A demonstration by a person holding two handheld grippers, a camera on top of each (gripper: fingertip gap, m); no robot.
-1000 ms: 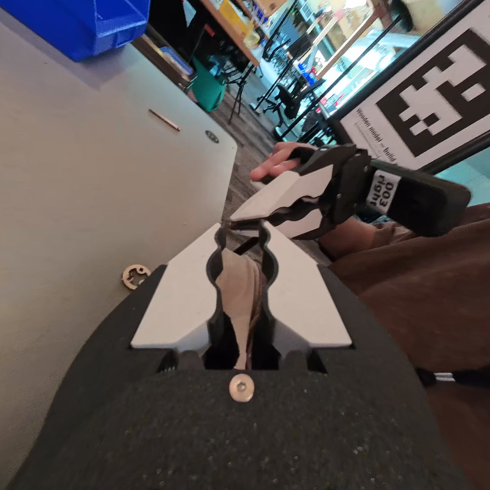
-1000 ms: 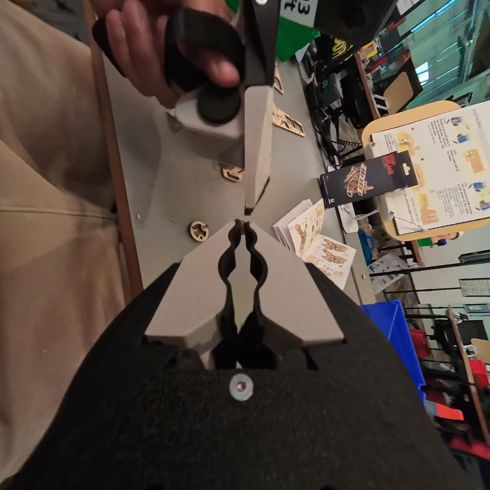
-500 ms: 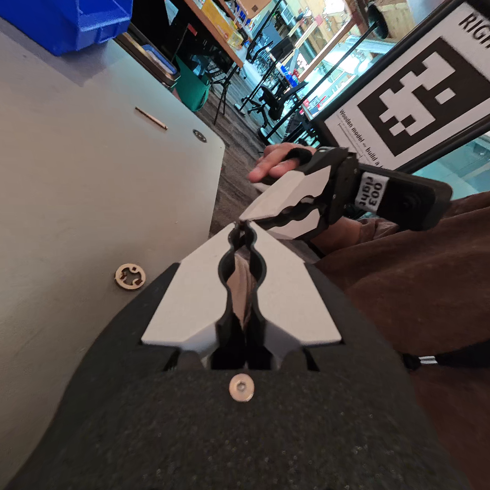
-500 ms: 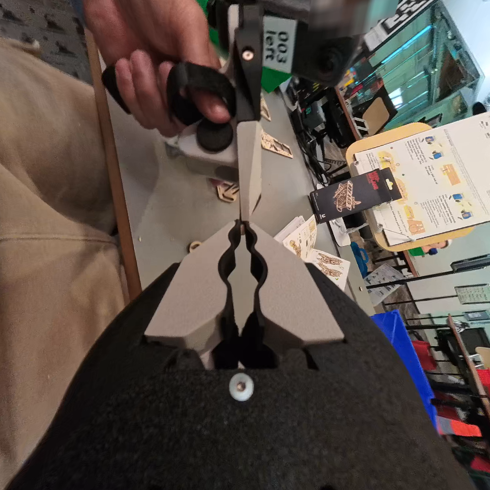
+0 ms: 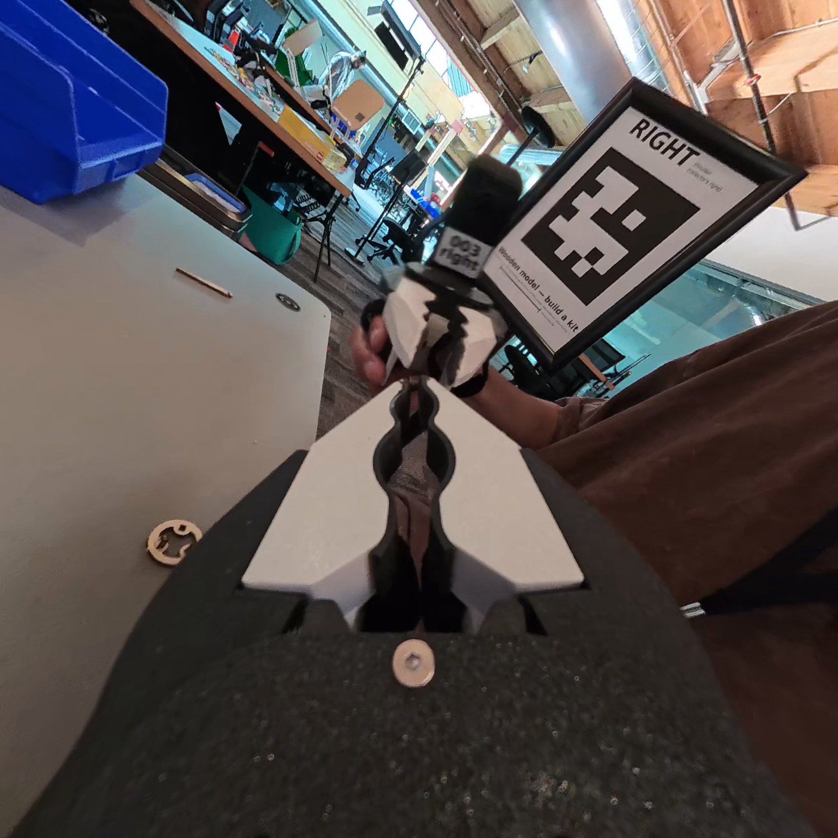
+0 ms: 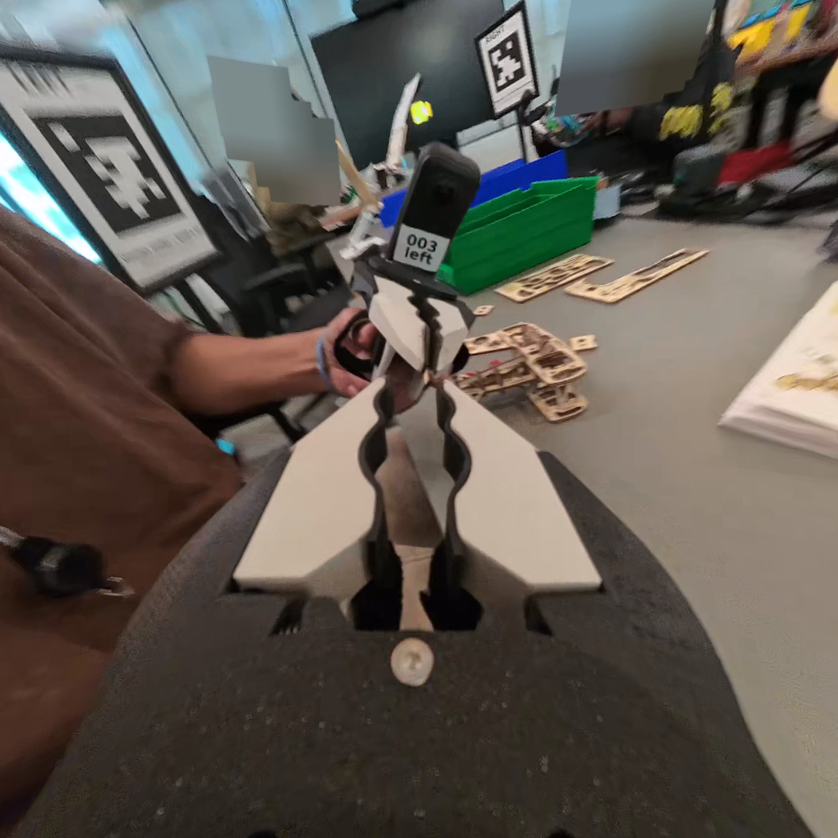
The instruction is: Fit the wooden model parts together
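The grey table [image 6: 680, 476] runs under everything, and past its far edge stand a green bin [image 6: 521, 236] with a blue bin [image 6: 521, 174] behind it, while a second blue bin [image 5: 68, 113] sits on the table's other end in the left wrist view. A framed marker sign [image 5: 635, 226] leans close behind the right gripper. On the table lies the half-built wooden model [image 6: 530, 367], an open frame of pale laser-cut plywood, with two emptied part sheets [image 6: 598, 276] farther back near the green bin and a white booklet [image 6: 793, 394] off to the side. The two grippers meet tip to tip in the air just off the table edge, in front of the person's brown sleeve [image 5: 680, 431]. The left gripper [image 5: 410, 390] has its tips drawn almost together; something very thin may sit between them, but it is too small and blurred to tell. The right gripper [image 6: 415, 385] shows a clear gap between its tips with nothing gripped. Smaller still, a round slotted wooden disc [image 5: 173, 542] lies flat on the table beside the left gripper's body, and a thin wooden stick [image 5: 204, 283] lies well away near the table's rounded corner
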